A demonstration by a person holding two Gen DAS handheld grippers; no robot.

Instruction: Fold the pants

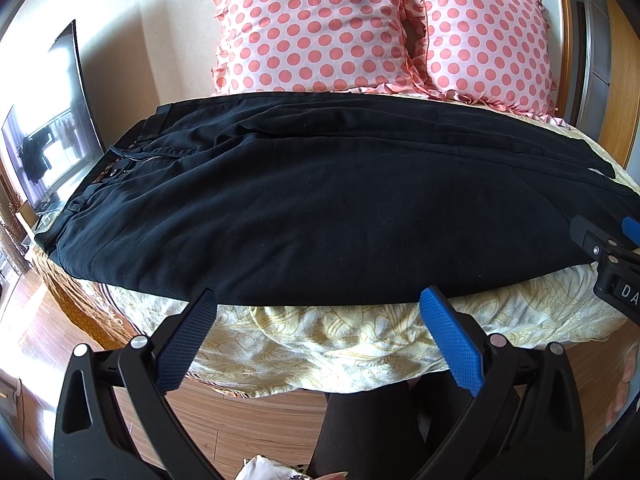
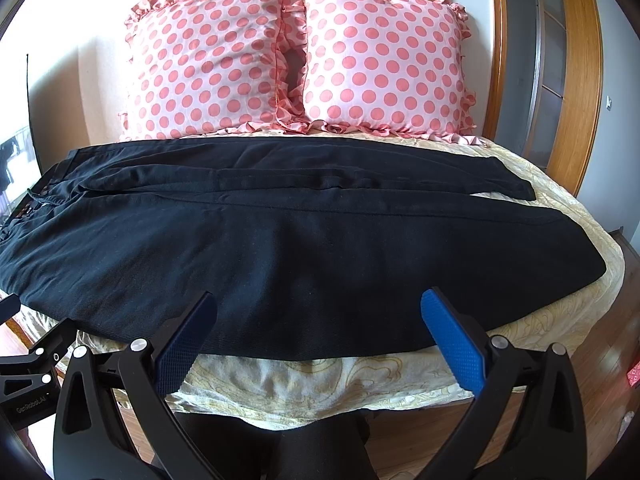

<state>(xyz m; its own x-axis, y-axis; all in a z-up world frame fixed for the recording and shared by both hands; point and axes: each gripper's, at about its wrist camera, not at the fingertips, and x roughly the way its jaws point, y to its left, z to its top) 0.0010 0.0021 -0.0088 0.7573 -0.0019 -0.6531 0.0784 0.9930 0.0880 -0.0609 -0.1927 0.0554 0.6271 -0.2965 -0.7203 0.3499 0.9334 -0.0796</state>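
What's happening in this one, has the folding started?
A person stands at the bed with a gripper in each hand. Black pants lie spread flat across it, waistband to the left, legs side by side, below two polka-dot pillows. The left gripper and right gripper hover open at the near edge, holding nothing. No fold shows yet.

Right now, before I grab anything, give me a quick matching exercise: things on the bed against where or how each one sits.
Things:
1. pants
2. pillows
3. waistband
4. left gripper

States:
A. open, holding nothing
B. spread flat across the bed
C. at the left end
D. propped at the head of the bed

Pairs: 1-B, 2-D, 3-C, 4-A
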